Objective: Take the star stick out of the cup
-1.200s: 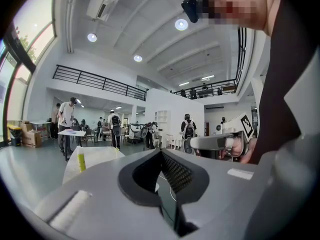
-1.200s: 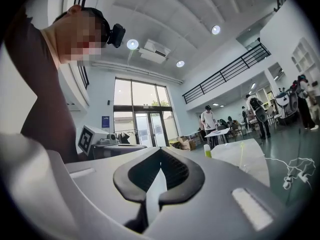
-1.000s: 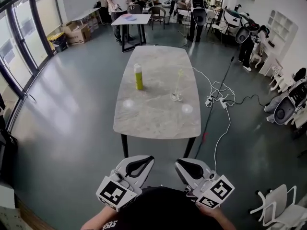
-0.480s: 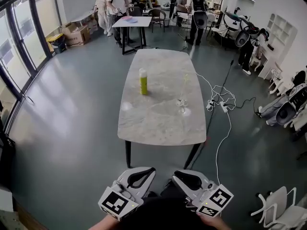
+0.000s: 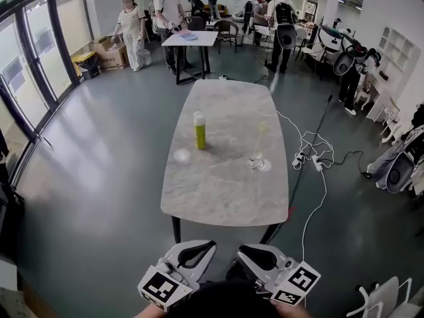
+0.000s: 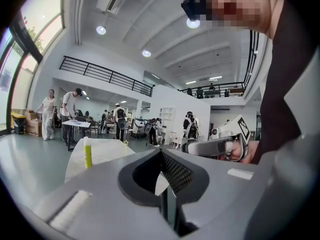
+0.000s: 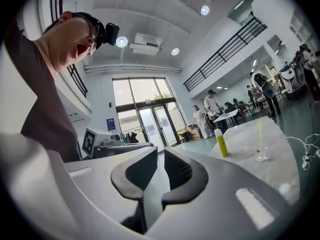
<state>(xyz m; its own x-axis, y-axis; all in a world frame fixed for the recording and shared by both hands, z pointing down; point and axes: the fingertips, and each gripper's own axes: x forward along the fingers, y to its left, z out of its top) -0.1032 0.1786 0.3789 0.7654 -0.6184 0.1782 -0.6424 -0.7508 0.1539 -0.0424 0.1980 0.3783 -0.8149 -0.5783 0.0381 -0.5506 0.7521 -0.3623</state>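
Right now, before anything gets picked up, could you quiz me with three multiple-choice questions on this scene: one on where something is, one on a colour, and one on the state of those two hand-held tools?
1. Seen from the head view, where does the cup stand on the table?
A. left of the bottle
B. right of the bottle
C. on top of the bottle

2. What colour is the bottle?
A. red
B. yellow-green
C. blue

3. How are the left tool and the right tool?
A. both shut and empty
B. one shut on the cup
C. both wide open

Answers: B, the cup sits nearer the table's right edge than the bottle; B, its body is yellow-green with a pale cap; A, each tool's jaws meet with nothing between them, and the star stick stands in the cup.
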